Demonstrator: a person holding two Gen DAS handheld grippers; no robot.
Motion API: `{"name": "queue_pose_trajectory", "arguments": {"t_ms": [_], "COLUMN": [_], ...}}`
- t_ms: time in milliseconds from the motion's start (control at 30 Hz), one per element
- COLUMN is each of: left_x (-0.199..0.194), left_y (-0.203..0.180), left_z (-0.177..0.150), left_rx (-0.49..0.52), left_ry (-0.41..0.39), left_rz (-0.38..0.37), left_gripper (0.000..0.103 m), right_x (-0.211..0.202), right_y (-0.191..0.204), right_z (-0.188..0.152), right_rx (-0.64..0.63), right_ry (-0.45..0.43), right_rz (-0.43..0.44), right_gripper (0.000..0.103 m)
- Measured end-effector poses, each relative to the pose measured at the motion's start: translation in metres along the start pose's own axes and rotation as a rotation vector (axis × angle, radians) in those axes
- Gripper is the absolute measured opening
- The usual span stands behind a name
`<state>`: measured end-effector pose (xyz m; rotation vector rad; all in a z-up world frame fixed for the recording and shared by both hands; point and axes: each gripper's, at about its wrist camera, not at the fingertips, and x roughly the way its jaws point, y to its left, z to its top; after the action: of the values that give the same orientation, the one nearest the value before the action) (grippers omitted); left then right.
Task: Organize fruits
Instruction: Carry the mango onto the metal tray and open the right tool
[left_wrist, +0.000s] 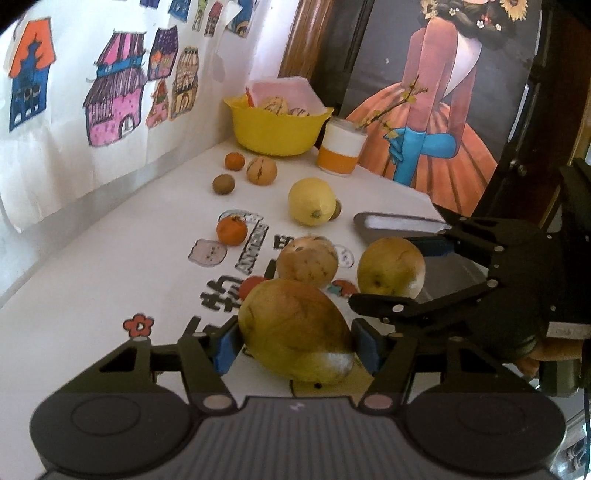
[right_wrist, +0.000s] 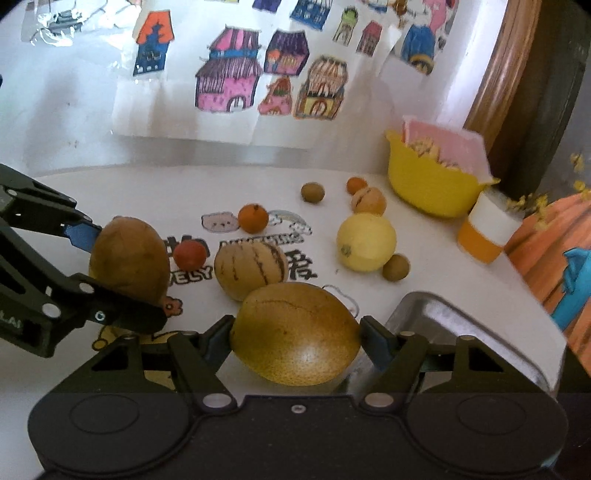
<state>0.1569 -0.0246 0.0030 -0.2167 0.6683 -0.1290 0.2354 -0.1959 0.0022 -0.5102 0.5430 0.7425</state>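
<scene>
While each tool has its blue pads closed against a large yellow-brown fruit, nothing has yet reached the metal tray (right_wrist: 480, 332). The left tool (left_wrist: 295, 343) clamps one mango-like fruit (left_wrist: 295, 332) across its width, just above the printed bench (left_wrist: 110, 280); the right tool (right_wrist: 295, 336) pinches a second big fruit (right_wrist: 295, 332) the same way, just beside the tray's near corner. Holding each across the short axis probably keeps the rounded skin from slipping, and the tray looks like the likely sorting place.

Further from the tray, a striped melon-like fruit (right_wrist: 251, 269) sits between the two held fruits, with a small red fruit (right_wrist: 190, 255) beside it. Beyond lie a lemon (right_wrist: 365, 242), a tangerine (right_wrist: 253, 218) and small brown fruits, then a yellow bowl (right_wrist: 424, 184) and an orange-and-white cup (right_wrist: 484, 232) at the far side. The two tools are close together, so they could knock each other or the striped fruit.
</scene>
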Motion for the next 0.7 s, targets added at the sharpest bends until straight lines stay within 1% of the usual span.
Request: {"name": "queue_pose_trajectory", "arguments": {"t_ms": [133, 267, 333, 400, 433, 467, 500, 533, 567, 633, 700], "left_x": [0.0, 0.015, 0.026, 0.039, 0.046, 0.053, 0.061, 0.069, 0.078, 0.099, 0.113], "left_y": [-0.01, -0.023, -0.034, -0.047, -0.053, -0.059, -0.063, -0.069, -0.074, -0.086, -0.092], "left_z": [0.017, 0.046, 0.06, 0.071, 0.076, 0.081, 0.085, 0.088, 0.09, 0.089, 0.085], "left_rx": [0.021, 0.035, 0.065, 0.102, 0.116, 0.123, 0.131, 0.139, 0.145, 0.163, 0.156], "left_ry": [-0.009, 0.0, -0.005, -0.012, -0.012, -0.013, -0.019, -0.02, -0.012, 0.019, 0.043], "left_rz": [-0.026, -0.085, -0.112, -0.139, -0.155, -0.179, -0.223, -0.257, -0.266, -0.239, -0.235], "left_gripper": [0.067, 0.066, 0.065, 0.06, 0.056, 0.048, 0.045, 0.045, 0.045, 0.045, 0.045], "right_x": [-0.02, -0.03, -0.03, -0.027, -0.025, -0.021, -0.018, -0.015, -0.011, -0.005, 0.001], "right_y": [-0.016, -0.05, -0.071, -0.09, -0.098, -0.107, -0.115, -0.121, -0.128, -0.136, -0.138], "right_z": [0.002, -0.002, -0.007, -0.014, -0.018, -0.021, -0.025, -0.029, -0.033, -0.042, -0.049], "right_rx": [0.022, 0.084, 0.128, 0.172, 0.193, 0.216, 0.24, 0.26, 0.283, 0.305, 0.3], "right_ry": [-0.019, -0.006, 0.008, 0.023, 0.031, 0.04, 0.047, 0.05, 0.056, 0.069, 0.082], "right_rz": [-0.064, -0.141, -0.176, -0.201, -0.211, -0.22, -0.226, -0.226, -0.221, -0.214, -0.212], "right_gripper": [0.074, 0.074, 0.074, 0.074, 0.074, 0.074, 0.074, 0.074, 0.074, 0.074, 0.074]}}
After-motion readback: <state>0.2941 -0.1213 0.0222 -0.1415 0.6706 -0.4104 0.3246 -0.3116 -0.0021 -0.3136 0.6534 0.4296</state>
